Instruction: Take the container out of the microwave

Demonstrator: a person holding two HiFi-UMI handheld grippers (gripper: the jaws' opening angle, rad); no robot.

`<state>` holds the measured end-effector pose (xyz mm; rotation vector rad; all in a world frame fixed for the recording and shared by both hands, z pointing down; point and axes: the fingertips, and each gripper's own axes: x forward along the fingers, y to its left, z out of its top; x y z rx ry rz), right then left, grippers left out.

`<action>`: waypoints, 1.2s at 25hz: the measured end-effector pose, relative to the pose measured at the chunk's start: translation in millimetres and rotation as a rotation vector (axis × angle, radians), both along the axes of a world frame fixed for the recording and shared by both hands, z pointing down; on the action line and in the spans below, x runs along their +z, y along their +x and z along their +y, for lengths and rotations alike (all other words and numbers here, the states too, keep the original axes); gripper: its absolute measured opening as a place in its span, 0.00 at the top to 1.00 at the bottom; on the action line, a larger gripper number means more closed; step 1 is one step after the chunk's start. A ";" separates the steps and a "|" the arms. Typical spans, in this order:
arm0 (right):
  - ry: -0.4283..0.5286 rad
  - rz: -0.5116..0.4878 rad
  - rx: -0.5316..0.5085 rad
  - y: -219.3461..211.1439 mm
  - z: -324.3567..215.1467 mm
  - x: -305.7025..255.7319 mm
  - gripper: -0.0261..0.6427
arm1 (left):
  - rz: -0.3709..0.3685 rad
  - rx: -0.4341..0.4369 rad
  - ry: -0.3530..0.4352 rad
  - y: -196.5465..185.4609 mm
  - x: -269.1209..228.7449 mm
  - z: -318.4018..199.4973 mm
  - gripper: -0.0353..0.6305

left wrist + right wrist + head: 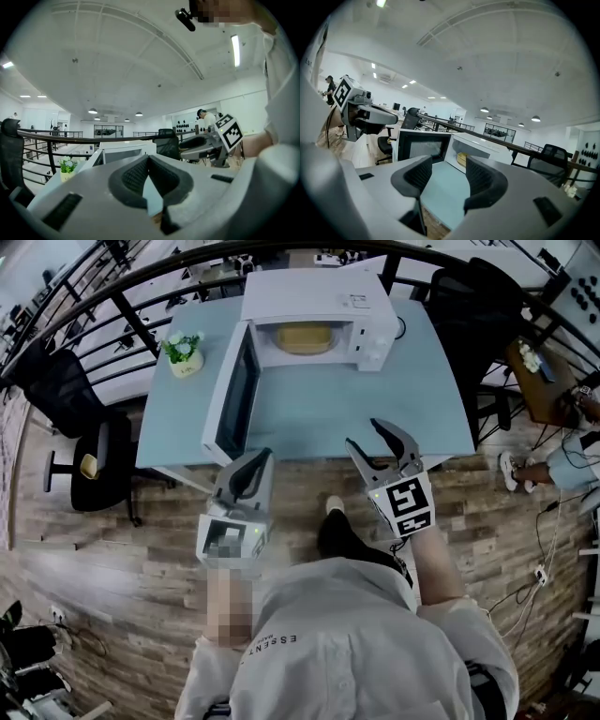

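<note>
A white microwave stands at the back of a light blue table, its door swung wide open to the left. Inside sits a yellowish container, also seen in the right gripper view. My left gripper hovers at the table's near edge just in front of the open door, jaws shut and empty. My right gripper is over the near edge to the right, jaws open with nothing between them. Both are well short of the container.
A small potted plant stands on the table left of the microwave. A black office chair is to the left of the table, another behind on the right. A curved black railing runs behind. A seated person is at the far right.
</note>
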<state>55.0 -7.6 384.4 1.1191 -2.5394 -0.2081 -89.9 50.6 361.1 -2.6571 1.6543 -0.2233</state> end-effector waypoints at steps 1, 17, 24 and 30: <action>-0.002 -0.004 -0.004 0.6 -10.3 0.6 0.64 | -0.002 -0.005 -0.003 1.0 0.2 -9.1 0.94; -0.089 -0.043 -0.107 16.1 -187.3 11.5 0.64 | -0.004 -0.117 -0.063 25.1 6.5 -178.2 0.94; -0.143 0.001 -0.231 -3.4 -227.5 28.4 0.64 | 0.002 -0.175 -0.084 25.6 17.2 -224.3 0.94; -0.199 0.127 -0.305 -33.3 -252.4 61.2 0.64 | 0.021 -0.198 -0.126 15.0 36.7 -243.5 0.94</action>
